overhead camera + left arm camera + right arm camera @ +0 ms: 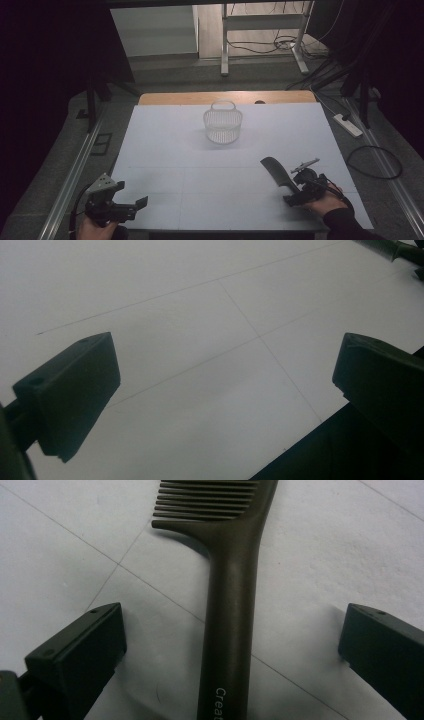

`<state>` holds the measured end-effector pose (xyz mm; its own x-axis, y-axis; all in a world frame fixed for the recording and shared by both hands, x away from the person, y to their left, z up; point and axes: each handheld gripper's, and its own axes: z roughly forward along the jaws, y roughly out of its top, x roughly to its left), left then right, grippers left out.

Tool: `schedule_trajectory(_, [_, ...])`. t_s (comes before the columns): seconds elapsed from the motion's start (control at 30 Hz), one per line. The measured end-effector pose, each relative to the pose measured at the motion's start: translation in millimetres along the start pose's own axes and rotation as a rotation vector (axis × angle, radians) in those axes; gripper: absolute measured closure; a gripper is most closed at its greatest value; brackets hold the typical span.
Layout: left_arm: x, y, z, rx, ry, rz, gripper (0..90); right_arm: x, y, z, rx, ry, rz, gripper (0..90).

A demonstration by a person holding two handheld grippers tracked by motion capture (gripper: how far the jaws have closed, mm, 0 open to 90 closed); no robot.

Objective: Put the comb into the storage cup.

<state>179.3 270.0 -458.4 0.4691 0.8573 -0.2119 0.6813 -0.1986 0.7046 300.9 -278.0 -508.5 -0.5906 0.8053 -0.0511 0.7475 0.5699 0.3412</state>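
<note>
Here, the right gripper (232,645) straddles the comb (230,605) handle.
Jaws spread, nothing clamped; the handle runs straight ahead between them. Left gripper (131,206) idles agape, well apart.

"Creat", cut off, on comb handle (227,645)

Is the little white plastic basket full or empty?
Empty, it seems: the white plastic mesh basket stands upright on the white table; nothing shows through it.
</note>
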Motion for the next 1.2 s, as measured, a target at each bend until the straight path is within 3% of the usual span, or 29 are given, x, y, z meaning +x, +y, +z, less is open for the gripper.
schedule_trajectory(0.17, [-0.1,0.0,-0.1,0.001,0.002,0.001,0.0,0.6,1.2,-0.3,0.016,-0.002,0.014,0.0])
schedule_trajectory(0.23, [-0.1,-0.1,0.0,0.0,0.001,0.0,0.0,1.0,2.2,-1.8,0.023,-0.002,0.021,4.4])
schedule_trajectory(0.4, [-0.2,0.0,0.0,0.001,0.002,0.003,0.0,1.4,5.0,-10.1,0.027,-0.002,0.02,31.3])
schedule_trajectory(0.6, [-0.4,0.1,0.4,0.002,0.005,0.001,0.0,0.6,8.0,-14.5,0.029,0.01,-0.003,71.5])
schedule_trajectory(0.87, [-0.1,-0.1,-0.3,0.0,0.003,0.001,0.0,1.2,8.3,-15.0,0.031,0.009,-0.026,72.1])
schedule_trajectory(1.07, [0.3,-0.5,-1.6,-0.016,-0.005,-0.003,0.0,-3.2,6.9,-16.0,0.019,0.044,0.003,72.2])
schedule_trajectory(1.2, [0.5,-0.5,-2.1,-0.019,-0.011,-0.005,0.0,-2.9,5.9,-18.8,-0.003,0.051,-0.009,72.2])
